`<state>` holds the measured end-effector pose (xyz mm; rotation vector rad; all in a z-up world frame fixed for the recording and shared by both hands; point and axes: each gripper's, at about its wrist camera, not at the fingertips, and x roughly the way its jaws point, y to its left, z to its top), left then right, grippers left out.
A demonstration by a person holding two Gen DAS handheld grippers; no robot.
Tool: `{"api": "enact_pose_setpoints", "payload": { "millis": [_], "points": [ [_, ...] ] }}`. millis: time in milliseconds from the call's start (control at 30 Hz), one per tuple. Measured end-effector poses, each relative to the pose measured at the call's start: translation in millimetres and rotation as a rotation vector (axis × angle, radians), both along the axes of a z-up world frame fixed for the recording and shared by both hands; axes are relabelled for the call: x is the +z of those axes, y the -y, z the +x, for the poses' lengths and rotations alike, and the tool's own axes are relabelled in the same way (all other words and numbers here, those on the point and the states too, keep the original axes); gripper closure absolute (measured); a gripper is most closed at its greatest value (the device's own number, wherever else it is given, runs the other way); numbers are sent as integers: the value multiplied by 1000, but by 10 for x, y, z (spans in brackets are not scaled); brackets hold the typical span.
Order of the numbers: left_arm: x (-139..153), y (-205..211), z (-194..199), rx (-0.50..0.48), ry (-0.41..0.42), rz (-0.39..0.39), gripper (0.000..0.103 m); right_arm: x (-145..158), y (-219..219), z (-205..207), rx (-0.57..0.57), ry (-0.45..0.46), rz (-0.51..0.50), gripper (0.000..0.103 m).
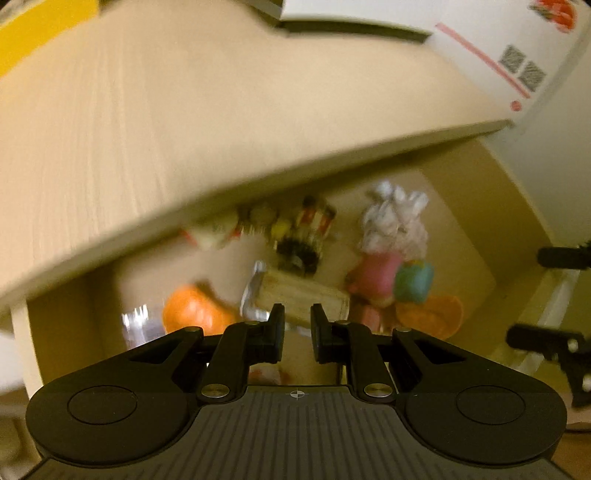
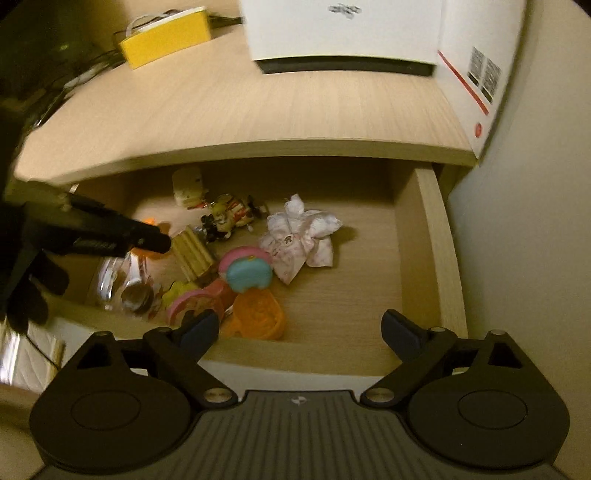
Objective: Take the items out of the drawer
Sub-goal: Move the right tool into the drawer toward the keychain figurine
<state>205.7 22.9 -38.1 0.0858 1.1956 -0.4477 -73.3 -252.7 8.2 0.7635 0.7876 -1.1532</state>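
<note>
Left claw [image 1: 297, 326], nearly clenched on nothing, hovers above the block [image 1: 306, 297] in the drawer [image 2: 428, 236]; right claw [image 2: 300, 332] hangs released nearby.

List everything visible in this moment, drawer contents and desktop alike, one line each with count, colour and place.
drawer: 1, light wood, pulled open under the desktop
crumpled cloth: 1, white-pink, drawer middle
wooden block: 1, pale wood, left of centre
pink and teal toy: 1, beside the block
orange basket: 1, drawer front
glass jar: 1, clear, front left, lying down
small figurines: a cluster, mixed colours, drawer back; count unclear
desktop: 1, light wood
yellow box: 1, desktop back left
white box: 1, desktop back right
left gripper: black, narrowly open, pointed into the drawer
right gripper: black, wide open, above the drawer front
</note>
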Motion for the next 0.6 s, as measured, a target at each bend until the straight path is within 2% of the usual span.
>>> {"api": "enact_pose_setpoints", "payload": {
  "millis": [67, 133, 267, 367, 467, 600],
  "points": [
    [-19, -115, -5, 16, -62, -41, 87, 15, -31, 36, 30, -28, -9, 8],
    [12, -277, -62, 35, -74, -78, 87, 23, -18, 27, 23, -28, 0, 8],
    [87, -499, -158, 76, 1, -67, 87, 37, 137, 55, -14, 14, 48, 11],
    [196, -615, -182, 125, 79, -126, 88, 100, 305, 207, 0, 39, 11, 12],
    [323, -716, -219, 182, 154, -232, 88, 123, 628, 452, 10, 76, -18, 14],
    [322, -745, -194, 248, 169, -235, 88, -74, 1031, 800, 20, 51, -19, 20]
  ]
}}
